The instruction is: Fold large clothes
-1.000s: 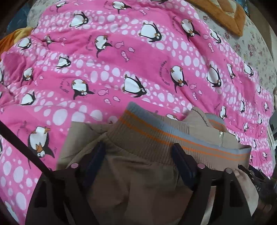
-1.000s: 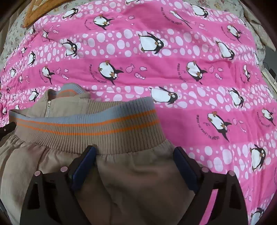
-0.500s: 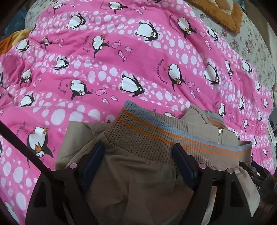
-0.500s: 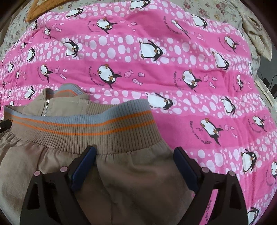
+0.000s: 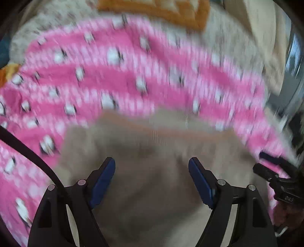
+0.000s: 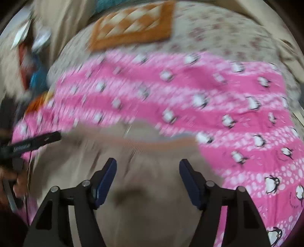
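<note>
A tan jacket [image 5: 152, 171] with a grey and orange ribbed hem lies on the pink penguin blanket [image 5: 114, 79]. Both views are motion-blurred. My left gripper [image 5: 152, 165] is open above the tan cloth, with nothing between its blue pads [image 5: 103, 176]. My right gripper [image 6: 148, 167] is also open above the jacket [image 6: 148, 190], holding nothing. The hem band [image 6: 161, 142] lies just beyond the right fingers. The right gripper shows at the right edge of the left wrist view [image 5: 275, 178], and the left gripper shows at the left edge of the right wrist view [image 6: 28, 144].
The pink blanket [image 6: 190, 91] covers a floral bedspread [image 6: 218, 30]. An orange quilted cushion [image 6: 133, 24] lies at the far side, also in the left wrist view [image 5: 161, 11]. Blurred clutter [image 6: 32, 62] stands beyond the bed's far left.
Both grippers have let go of the jacket and opened, then pulled up and back. The jacket now lies flat on the blanket, and more of the bed is in view.
</note>
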The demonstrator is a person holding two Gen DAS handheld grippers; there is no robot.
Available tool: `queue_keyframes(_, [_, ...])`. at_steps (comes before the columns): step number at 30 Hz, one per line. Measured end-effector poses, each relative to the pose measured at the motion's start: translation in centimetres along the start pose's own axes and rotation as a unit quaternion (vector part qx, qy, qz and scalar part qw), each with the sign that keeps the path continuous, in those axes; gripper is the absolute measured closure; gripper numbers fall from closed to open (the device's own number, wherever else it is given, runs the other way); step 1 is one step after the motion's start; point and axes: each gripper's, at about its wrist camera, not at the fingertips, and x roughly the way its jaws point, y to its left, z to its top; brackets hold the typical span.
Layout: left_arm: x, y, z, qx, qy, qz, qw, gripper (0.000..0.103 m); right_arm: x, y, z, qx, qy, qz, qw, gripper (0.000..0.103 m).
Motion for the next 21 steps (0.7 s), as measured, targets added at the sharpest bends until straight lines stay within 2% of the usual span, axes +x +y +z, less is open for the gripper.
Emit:
queue_keyframes(1, [1.9,-0.3,-0.8,0.013,0.037,0.026,0.9989,0.041,2.0,0.4,-1.1,-0.011,0.048,-0.010,0.999,0.032])
queue_keyframes(2, [2.9,-0.9,-1.5,0.038,0.040,0.046,0.9974,0.040,3.1,0.4,-1.8,-0.011,0.076,-0.012,0.997,0.030])
queue_keyframes(3, [2.9,-1.6,-1.7,0.059,0.021,0.061,0.9961,0.039,4.2,0.3,-2.6,-0.010,0.092,-0.006,0.996,0.028])
queue_keyframes(5, [2.8,-1.9,-1.8,0.056,0.022,0.074,0.9954,0.038,4.3,0.3,-2.8,-0.012,0.073,-0.015,0.997,0.025])
queue_keyframes(8, [1.2,-1.3,-1.7,0.023,0.021,0.055,0.9980,0.040,2.7,0.1,-2.6,0.007,0.064,-0.015,0.998,0.026])
queue_keyframes(12, [-4.3,0.4,-2.2,-0.002,-0.023,0.028,0.9993,0.041,-2.7,-1.0,-3.6,0.050,0.007,-0.013,0.999,0.026])
queue_keyframes(14, [-7.4,2.0,-3.4,-0.003,-0.058,0.046,0.9973,0.041,-6.0,-2.4,-4.9,0.074,-0.022,-0.025,0.997,0.025])
queue_keyframes(16, [-9.8,4.3,-5.1,-0.011,-0.083,0.084,0.9929,0.041,-8.4,-4.1,-6.5,0.109,-0.036,-0.032,0.993,0.025])
queue_keyframes(18, [-10.9,6.4,-6.5,-0.028,-0.082,0.101,0.9910,0.041,-10.8,-6.6,-9.3,0.163,-0.041,-0.033,0.985,0.025])
queue_keyframes(21, [-11.9,8.7,-8.9,-0.061,-0.070,0.089,0.9916,0.041,-12.2,-8.3,-12.7,0.204,-0.025,-0.014,0.979,0.025])
